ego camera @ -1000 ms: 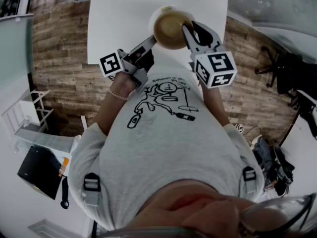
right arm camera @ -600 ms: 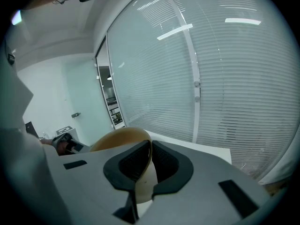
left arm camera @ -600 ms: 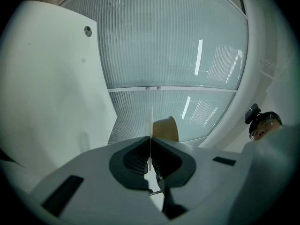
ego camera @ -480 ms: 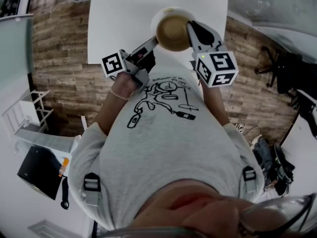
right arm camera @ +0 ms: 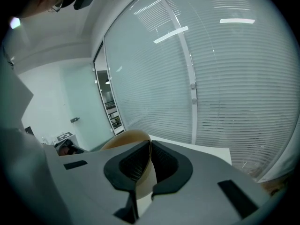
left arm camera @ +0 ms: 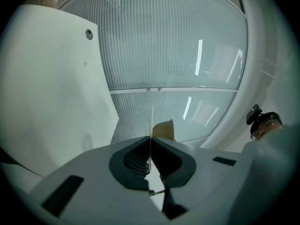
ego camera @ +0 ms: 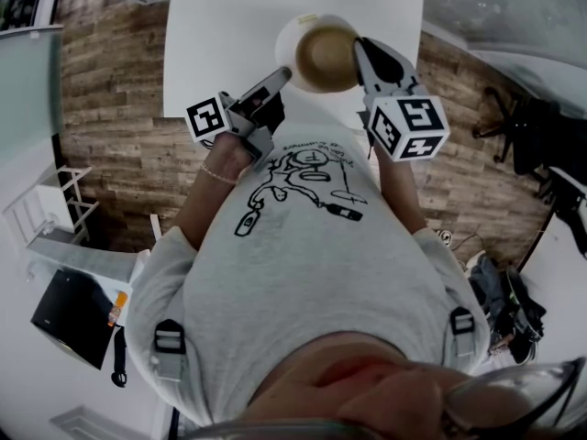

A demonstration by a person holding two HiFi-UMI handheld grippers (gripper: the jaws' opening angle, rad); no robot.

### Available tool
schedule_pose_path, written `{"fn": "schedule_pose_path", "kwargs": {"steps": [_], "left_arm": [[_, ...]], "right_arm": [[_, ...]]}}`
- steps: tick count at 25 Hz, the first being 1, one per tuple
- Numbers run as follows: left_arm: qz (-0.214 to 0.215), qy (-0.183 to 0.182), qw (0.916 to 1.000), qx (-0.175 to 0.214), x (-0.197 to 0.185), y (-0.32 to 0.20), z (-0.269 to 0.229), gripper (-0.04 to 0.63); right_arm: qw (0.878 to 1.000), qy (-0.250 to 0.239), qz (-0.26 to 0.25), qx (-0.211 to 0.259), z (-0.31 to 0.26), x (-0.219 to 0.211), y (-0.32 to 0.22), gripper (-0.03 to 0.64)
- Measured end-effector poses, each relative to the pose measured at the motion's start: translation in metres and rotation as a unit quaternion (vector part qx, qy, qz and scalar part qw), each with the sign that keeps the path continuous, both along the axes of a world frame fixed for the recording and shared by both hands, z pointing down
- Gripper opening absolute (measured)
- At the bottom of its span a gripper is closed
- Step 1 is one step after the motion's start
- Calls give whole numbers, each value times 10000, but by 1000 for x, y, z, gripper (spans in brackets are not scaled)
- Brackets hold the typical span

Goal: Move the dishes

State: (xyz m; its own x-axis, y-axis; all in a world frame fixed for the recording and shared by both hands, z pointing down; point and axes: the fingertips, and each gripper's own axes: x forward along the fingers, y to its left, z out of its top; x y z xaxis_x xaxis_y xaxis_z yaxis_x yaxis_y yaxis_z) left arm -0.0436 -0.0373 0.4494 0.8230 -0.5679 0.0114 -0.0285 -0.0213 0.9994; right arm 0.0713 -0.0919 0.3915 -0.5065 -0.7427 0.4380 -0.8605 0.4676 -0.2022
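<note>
In the head view a tan bowl [ego camera: 323, 60] sits in front of a white plate [ego camera: 287, 39], above the near edge of the white table [ego camera: 229, 35]. My left gripper [ego camera: 284, 73] is shut on the plate's rim, which shows as a thin white edge [left arm camera: 151, 121] between the left gripper's [left arm camera: 150, 149] pads. The bowl [left arm camera: 164, 129] peeks out just behind it. My right gripper [ego camera: 356, 49] is shut on the bowl's rim. In the right gripper view the bowl's tan wall [right arm camera: 129, 137] runs between the pads of that gripper [right arm camera: 149, 149].
The table [right arm camera: 206, 151] runs back to a glass wall with blinds [right arm camera: 225, 78]. Wood floor [ego camera: 110, 108] lies on both sides. A black chair [ego camera: 527, 126] stands to the right and a black box [ego camera: 73, 314] lies at the lower left.
My right gripper has shut on the bowl's rim and shifted slightly right with it. The bowl now sits a bit further right over the plate. The left gripper has stayed put.
</note>
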Motion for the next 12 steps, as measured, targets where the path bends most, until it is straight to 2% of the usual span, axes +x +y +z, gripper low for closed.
{"fn": "schedule_pose_path", "kwargs": {"steps": [12], "left_arm": [[-203, -151, 9997, 31, -10, -5, 1, 8]], "right_arm": [[9993, -147, 325, 75, -9, 46, 0, 41]]}}
